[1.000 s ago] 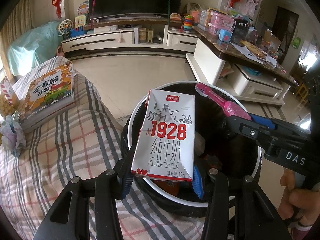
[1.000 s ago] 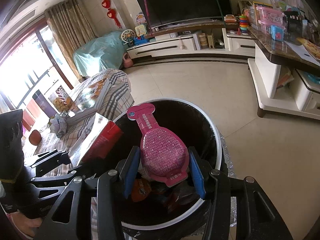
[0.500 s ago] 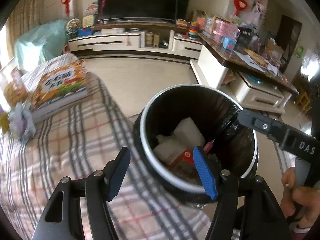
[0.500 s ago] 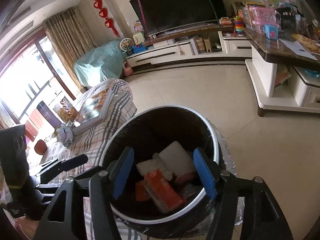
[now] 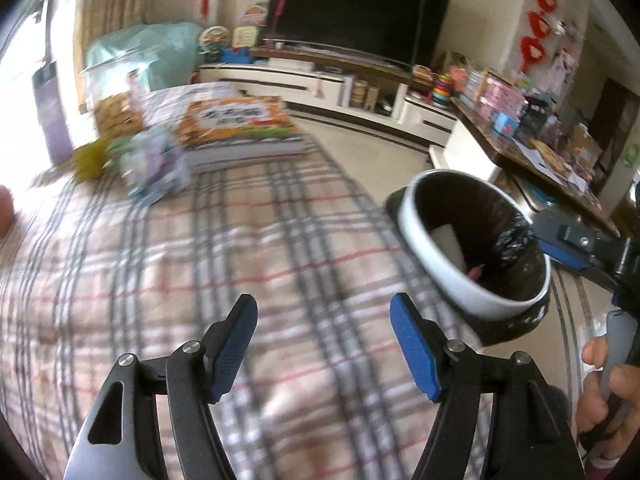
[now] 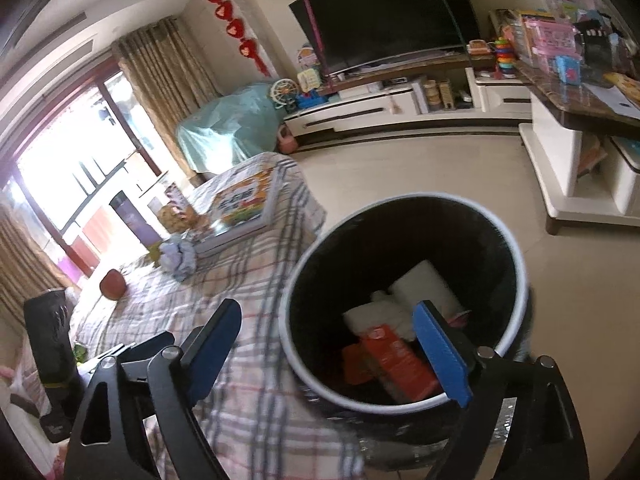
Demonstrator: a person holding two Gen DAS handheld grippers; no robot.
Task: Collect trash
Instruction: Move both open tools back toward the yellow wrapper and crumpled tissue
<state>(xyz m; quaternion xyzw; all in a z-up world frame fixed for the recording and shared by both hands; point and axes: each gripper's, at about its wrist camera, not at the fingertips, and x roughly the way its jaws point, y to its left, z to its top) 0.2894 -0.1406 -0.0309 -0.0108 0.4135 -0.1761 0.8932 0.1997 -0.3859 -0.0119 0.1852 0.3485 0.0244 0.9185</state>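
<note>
Living-room clutter is filling the far side of the left wrist view — a dark television over a long white cabinet — while a checked cloth is covering the near surface. The left gripper is hovering over that cloth, its jaws having just been opening, now spread with nothing between them. To the right the trash bin is standing just beside the cloth's edge, black liner folded over its white rim. Far left on the cloth a crumpled wrapper is lying next to a boxed game; blur is hiding what else sits there.

Looking from the right wrist, the right gripper is hanging over the near rim of the bin, jaws likewise just been opening and standing wide, gripping nothing. Down in the bin an orange carton is lying beside white packaging, so that trash is already collected. The crumpled wrapper is showing far left on the cloth, with a small brown round object nearer.

The next pickup probably lies among those leftovers. To do it well, the left gripper should be travelling with jaws spread, coming down squarely over the wrapper — it will likely crush easily, so a full closure across its bulk is wiser than pinching an edge. The boxed game should be left alone.
</note>
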